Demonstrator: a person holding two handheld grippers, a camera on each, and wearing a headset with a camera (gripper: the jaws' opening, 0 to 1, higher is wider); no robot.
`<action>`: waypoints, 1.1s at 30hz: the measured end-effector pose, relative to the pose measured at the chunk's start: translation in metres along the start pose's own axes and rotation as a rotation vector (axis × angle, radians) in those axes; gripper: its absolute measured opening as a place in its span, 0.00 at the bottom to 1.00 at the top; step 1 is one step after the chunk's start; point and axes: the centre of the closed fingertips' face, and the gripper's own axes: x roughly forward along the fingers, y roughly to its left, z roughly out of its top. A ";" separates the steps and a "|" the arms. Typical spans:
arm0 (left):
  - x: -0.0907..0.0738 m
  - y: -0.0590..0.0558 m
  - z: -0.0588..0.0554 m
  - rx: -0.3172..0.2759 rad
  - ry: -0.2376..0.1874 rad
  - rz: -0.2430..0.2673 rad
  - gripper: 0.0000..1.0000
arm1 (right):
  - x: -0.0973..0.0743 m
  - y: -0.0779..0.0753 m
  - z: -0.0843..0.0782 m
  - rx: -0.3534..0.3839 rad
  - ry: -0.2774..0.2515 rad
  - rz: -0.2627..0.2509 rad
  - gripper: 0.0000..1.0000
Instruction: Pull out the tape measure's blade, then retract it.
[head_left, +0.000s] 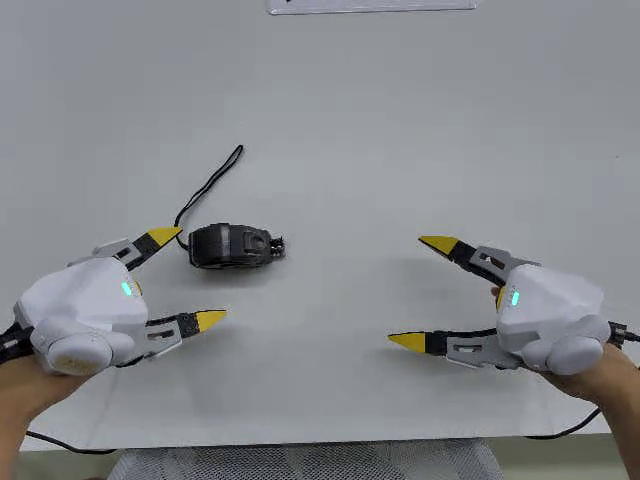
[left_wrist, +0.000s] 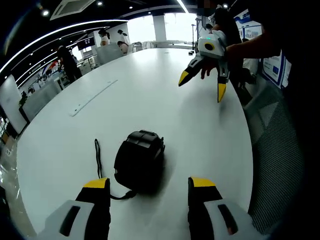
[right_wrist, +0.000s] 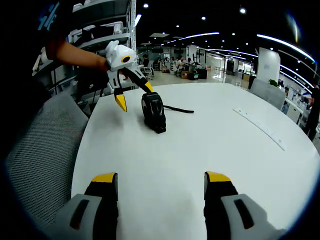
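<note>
While the tape measure lies on its side on the white table, left of centre, neither gripper touches it. No blade is drawn out; the task is not yet started.

Handling (judgement): the case is compact, hard and black, probably dense for its size and rigid under a squeeze. The ribbed shell looks rubbery, so slip should be low. The blade will be thin sprung steel: it kinks if pulled off-axis and returns fast when released. Take the case across its flat sides, and take the blade by the small hook tab at the case's right end. The limp black strap trails away from the left end toward the far side of the table and should be kept clear of the tips.

Left gripper: jaws spread wide, nothing held. The far yellow tip sits just beside the case's left end, apparently apart from it. In the left gripper view the case lies just ahead of the two tips, roughly centred between them.

Right gripper: jaws spread wide, nothing held, well apart from the case on its right and pointing toward the hook end.
</note>
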 end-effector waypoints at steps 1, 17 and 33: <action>0.001 0.000 0.000 0.005 0.007 -0.006 0.58 | 0.001 -0.001 0.001 -0.006 0.001 0.004 0.69; 0.014 0.011 -0.007 0.077 0.065 -0.043 0.42 | 0.014 -0.013 0.005 -0.064 0.017 0.031 0.56; 0.036 0.015 -0.011 0.151 0.124 -0.140 0.30 | 0.045 -0.020 0.020 -0.141 0.027 0.100 0.50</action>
